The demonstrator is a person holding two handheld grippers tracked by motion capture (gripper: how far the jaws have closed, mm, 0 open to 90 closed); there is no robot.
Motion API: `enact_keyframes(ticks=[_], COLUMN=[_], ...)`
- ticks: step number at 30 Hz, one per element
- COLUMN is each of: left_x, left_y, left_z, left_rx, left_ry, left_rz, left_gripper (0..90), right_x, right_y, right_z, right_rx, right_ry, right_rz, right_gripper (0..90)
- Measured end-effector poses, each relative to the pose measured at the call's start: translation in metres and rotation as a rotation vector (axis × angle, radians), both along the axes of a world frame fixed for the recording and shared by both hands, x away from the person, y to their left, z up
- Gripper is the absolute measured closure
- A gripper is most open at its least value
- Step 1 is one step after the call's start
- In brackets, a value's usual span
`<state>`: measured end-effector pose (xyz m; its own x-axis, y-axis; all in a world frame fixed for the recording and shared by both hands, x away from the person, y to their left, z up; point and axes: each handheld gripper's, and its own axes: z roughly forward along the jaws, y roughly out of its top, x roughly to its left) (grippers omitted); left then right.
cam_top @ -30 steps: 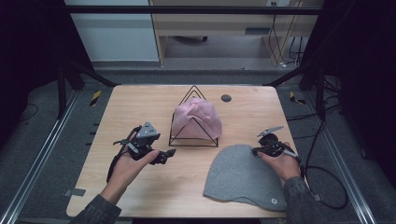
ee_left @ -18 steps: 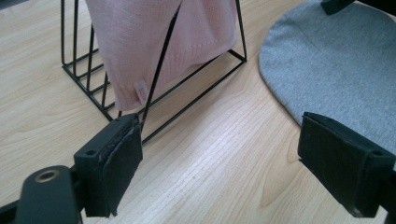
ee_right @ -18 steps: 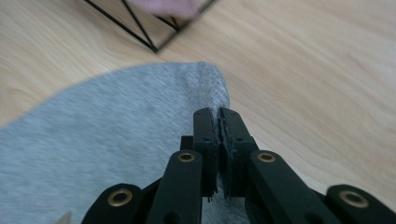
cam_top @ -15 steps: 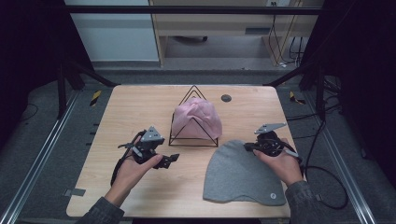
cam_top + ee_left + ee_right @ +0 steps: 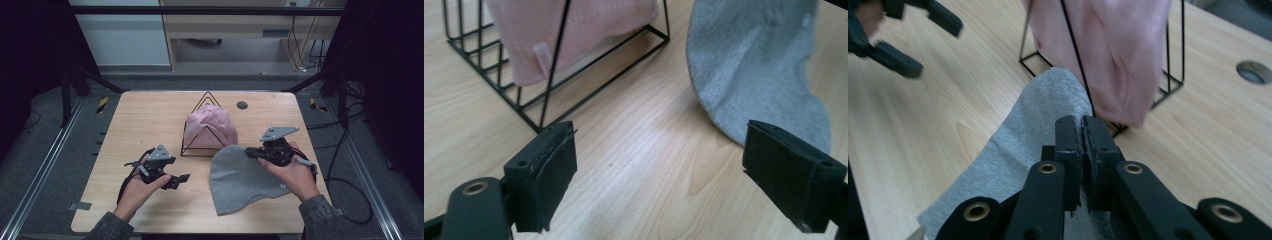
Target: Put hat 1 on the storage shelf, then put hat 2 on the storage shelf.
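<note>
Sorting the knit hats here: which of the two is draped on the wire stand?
The pink hat, hung over the black wire stand. The grey hat lies on the table instead, its edge pinched by the right gripper.

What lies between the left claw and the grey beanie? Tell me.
Only bare wooden table. In the high view and the left gripper view, nothing lies between the open left claw and the grey beanie.

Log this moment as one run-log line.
right gripper: shut on grey beanie, edge lifted | left gripper: open, holds nothing, low over table | pink beanie: on wire rack
</note>
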<state>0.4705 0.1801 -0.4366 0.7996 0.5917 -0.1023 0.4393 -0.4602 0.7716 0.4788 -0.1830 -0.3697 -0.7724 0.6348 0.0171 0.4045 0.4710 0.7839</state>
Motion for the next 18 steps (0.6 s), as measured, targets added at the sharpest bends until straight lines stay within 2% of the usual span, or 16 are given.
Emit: enact_keyframes(ticks=[5,6,8,10,11,18], left_x=[-0.003,-0.005,-0.005,-0.005,-0.005,-0.006], left_y=[-0.004,-0.005,-0.005,-0.004,-0.004,-0.005], left_z=[0.000,0.000,0.001,0.002,0.003,0.002], left_rx=[-0.015,-0.024,-0.029,-0.072,-0.084,-0.090], left_ry=[0.005,0.001,-0.001,0.015,0.015,0.016], left_rz=[-0.039,-0.049,-0.058,-0.071,-0.078,-0.104], left_gripper=[13.5,13.5,13.5,13.5,13.5,13.6], right_x=[-0.002,-0.005,-0.007,-0.008,-0.010,-0.012], right_y=[0.012,0.020,0.025,0.028,0.035,0.057], right_z=[0.010,0.019,0.025,0.028,0.035,0.048], right_rx=[0.007,0.013,0.017,0.020,0.021,0.004], right_ry=[-0.015,-0.027,-0.040,-0.045,-0.060,-0.092], right_rz=[0.034,0.052,0.066,0.075,0.095,0.139], right_gripper=[86.5,86.5,86.5,86.5,86.5,86.5])
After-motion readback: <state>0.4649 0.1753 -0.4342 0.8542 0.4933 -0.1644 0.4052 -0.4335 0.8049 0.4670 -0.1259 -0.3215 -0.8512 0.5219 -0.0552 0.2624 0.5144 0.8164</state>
